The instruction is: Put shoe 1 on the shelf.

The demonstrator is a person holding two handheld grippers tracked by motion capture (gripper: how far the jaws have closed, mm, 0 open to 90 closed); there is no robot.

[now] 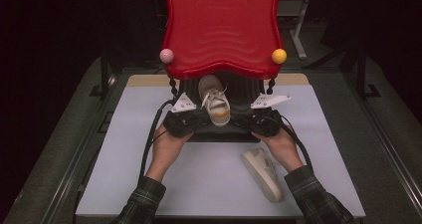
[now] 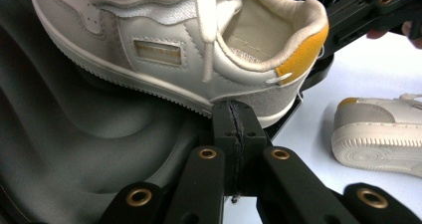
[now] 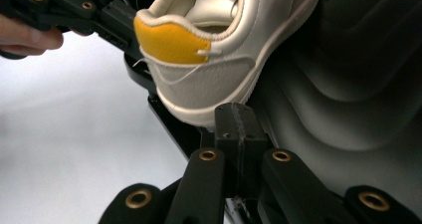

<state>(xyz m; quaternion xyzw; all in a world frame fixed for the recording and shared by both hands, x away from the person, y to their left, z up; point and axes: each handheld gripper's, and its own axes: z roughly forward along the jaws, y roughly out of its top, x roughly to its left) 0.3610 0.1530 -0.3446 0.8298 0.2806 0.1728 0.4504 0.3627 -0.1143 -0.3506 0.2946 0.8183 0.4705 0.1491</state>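
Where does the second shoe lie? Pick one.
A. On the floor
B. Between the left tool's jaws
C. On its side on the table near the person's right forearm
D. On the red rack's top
C: the second shoe lies on its side on the table, beside the right forearm, while the other shoe sits on the black tray.

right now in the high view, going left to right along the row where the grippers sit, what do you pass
left gripper → shoe with the yellow heel tab, sitting on the black shoe stand → right gripper → second shoe, a little nearer, lying on the white table
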